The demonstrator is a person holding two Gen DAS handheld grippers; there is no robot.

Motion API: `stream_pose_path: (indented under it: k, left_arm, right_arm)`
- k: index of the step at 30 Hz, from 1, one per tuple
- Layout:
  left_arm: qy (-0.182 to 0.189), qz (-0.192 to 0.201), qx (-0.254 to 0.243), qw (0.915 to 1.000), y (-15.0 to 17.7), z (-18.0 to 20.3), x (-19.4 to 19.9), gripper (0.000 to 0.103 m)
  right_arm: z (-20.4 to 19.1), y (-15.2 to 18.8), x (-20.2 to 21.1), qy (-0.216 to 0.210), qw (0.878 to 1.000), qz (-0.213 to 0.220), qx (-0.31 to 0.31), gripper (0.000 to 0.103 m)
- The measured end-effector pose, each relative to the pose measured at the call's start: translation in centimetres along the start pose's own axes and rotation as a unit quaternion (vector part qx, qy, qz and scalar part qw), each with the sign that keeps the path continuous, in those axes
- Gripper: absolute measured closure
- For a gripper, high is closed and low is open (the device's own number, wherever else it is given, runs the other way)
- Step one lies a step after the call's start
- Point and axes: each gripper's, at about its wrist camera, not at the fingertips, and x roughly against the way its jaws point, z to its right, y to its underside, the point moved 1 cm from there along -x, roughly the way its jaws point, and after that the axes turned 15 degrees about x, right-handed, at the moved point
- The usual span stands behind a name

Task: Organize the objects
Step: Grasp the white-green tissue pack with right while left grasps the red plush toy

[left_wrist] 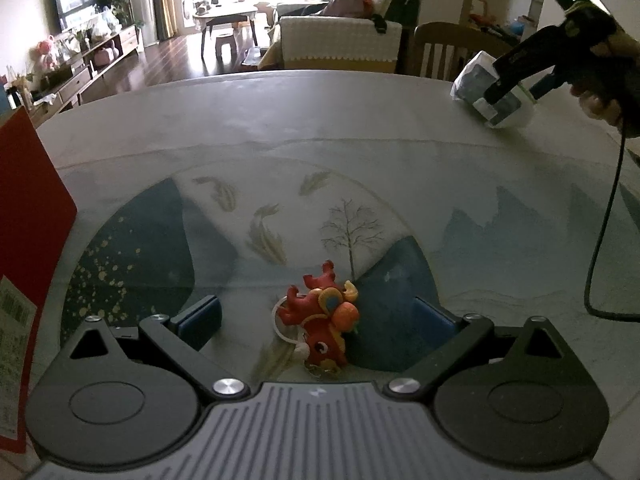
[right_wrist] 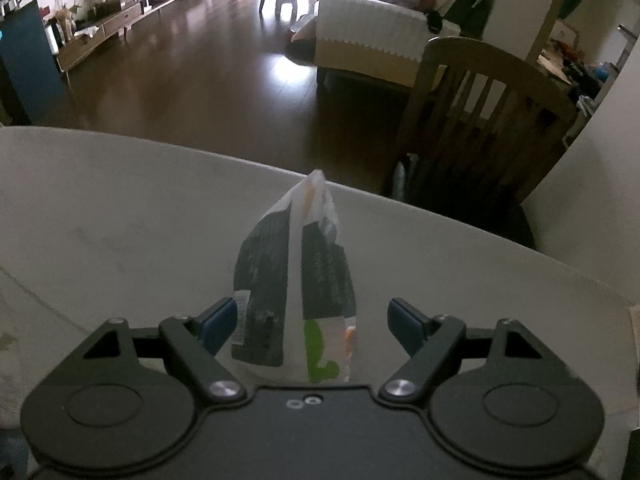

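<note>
Red dragon charm [left_wrist: 320,320] between spread left claw [left_wrist: 316,320] fingers; no legible writing.

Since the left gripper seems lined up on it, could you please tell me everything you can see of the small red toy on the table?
The red toy is a small figurine, apparently a dragon or ox, of glossy rubbery-looking material, with red horns, orange-yellow trim, a dark eye, a white cord loop and a metal ring. It lies on its side on the printed table cover, between the blue pads of the open left gripper, with gaps on both sides.

Black grippers, blue-padded fingers [left_wrist: 199,320], silver screws.
</note>
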Motion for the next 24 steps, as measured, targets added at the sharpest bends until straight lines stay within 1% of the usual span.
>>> stream_pose_path:
  k: [1,3,4,6,7,8,10,11,12,13,14,15,16,18,19,21,24]
  left_arm:
    - [0.000,0.002,-0.001,1.0000,0.0,0.0,0.0,0.004]
    - [0.002,0.006,-0.004,1.0000,0.0,0.1,0.1,0.012]
    - [0.002,0.007,-0.007,1.0000,0.0,0.2,0.2,0.014]
    - [0.000,0.010,-0.013,0.9999,0.1,0.4,0.4,0.024]
    - [-0.001,0.010,-0.015,0.9998,0.1,0.5,0.4,0.027]
    - [0.000,0.010,-0.018,0.9998,0.1,0.6,0.5,0.031]
    - [0.003,0.009,-0.024,0.9997,0.1,0.9,0.7,0.039]
    - [0.004,0.009,-0.028,0.9995,0.1,1.1,0.7,0.046]
    - [0.005,0.009,-0.031,0.9995,0.1,1.2,0.7,0.050]
    - [0.007,0.009,-0.032,0.9994,0.0,1.3,0.7,0.053]
    - [0.007,0.010,-0.034,0.9994,0.0,1.4,0.8,0.061]
    - [0.007,0.010,-0.034,0.9993,0.0,1.4,0.8,0.063]
    - [0.007,0.010,-0.034,0.9994,0.0,1.4,0.8,0.063]
    - [0.007,0.009,-0.035,0.9993,0.1,1.3,0.8,0.063]
    - [0.008,0.009,-0.035,0.9993,0.1,1.3,0.9,0.063]
    - [0.009,0.007,-0.031,0.9994,0.1,1.2,0.9,0.064]
    - [0.012,0.003,-0.028,0.9995,0.3,1.1,1.2,0.065]
  right_arm:
    - [-0.2,0.0,-0.2,0.000,1.000,-0.001,0.001,0.021]
    - [-0.4,0.2,-0.5,-0.004,1.000,-0.002,0.002,0.023]
    - [-0.6,0.2,-0.5,-0.004,1.000,-0.003,0.003,0.023]
    - [-0.8,0.3,-0.5,-0.005,1.000,-0.002,0.005,0.024]
    - [-0.9,0.3,-0.5,-0.006,1.000,-0.001,0.004,0.024]
    - [-1.1,0.4,-0.5,-0.007,1.000,0.000,0.004,0.025]
    - [-1.2,0.5,-0.3,-0.007,1.000,0.002,0.004,0.031]
    - [-1.2,0.6,-0.4,-0.006,1.000,0.000,0.002,0.039]
    - [-1.2,0.6,-0.4,-0.008,1.000,-0.003,-0.001,0.045]
    - [-1.1,0.7,-0.5,-0.010,1.000,-0.006,-0.007,0.045]
    - [-1.2,0.8,-0.5,-0.010,1.000,-0.009,-0.012,0.049]
    - [-1.3,0.9,-0.5,-0.008,1.000,-0.009,-0.013,0.053]
    - [-1.4,1.0,-0.3,-0.007,1.000,-0.008,-0.013,0.054]
    - [-1.9,1.1,0.2,-0.009,1.000,-0.005,-0.009,0.064]
    - [-2.1,1.2,0.4,-0.010,1.000,-0.003,-0.006,0.065]
    - [-2.6,1.6,1.1,-0.006,1.000,0.000,-0.003,0.070]
    - [-3.6,2.3,2.1,-0.014,1.000,0.002,0.002,0.072]
